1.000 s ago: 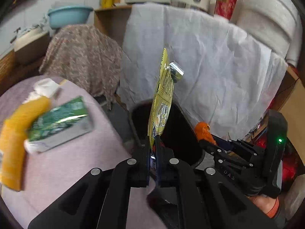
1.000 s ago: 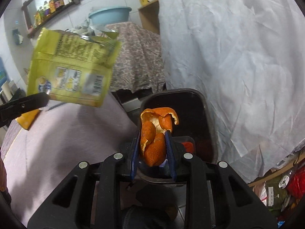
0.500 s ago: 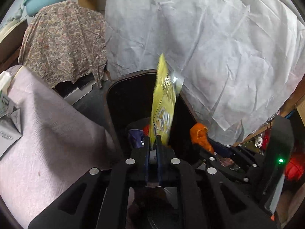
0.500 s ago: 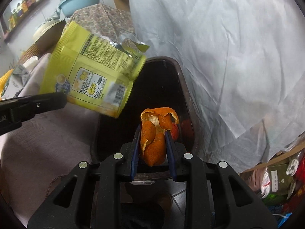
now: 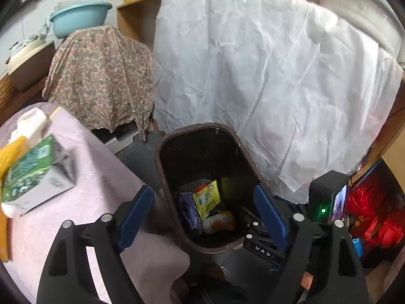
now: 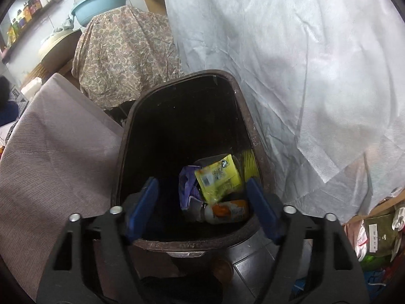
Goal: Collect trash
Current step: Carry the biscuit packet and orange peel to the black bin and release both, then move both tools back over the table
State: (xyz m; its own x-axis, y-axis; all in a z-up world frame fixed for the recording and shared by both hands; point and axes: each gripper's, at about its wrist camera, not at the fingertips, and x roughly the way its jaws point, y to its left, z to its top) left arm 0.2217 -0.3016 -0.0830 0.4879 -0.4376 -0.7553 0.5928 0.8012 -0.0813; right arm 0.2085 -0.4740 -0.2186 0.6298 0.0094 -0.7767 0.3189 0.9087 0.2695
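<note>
both the left gripper [image 5: 202, 211] and right gripper [image 6: 203, 209] gape wide, holding nothing, above the dark bin [image 6: 243, 116]; inside lie a crumpled yellow wrapper [image 6: 219, 176] (barcode showing), purple wrapper [image 6: 187, 185] and white-orange packet [image 6: 226, 211].

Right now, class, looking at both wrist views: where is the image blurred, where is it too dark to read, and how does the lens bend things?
Left wrist view: the green carton at the frame's left edge is smeared by blur. Right wrist view: the bin's upper inside is near black, while the yellow wrapper at the bottom is readable. Both views: fisheye corners go black and edges curve.
</note>
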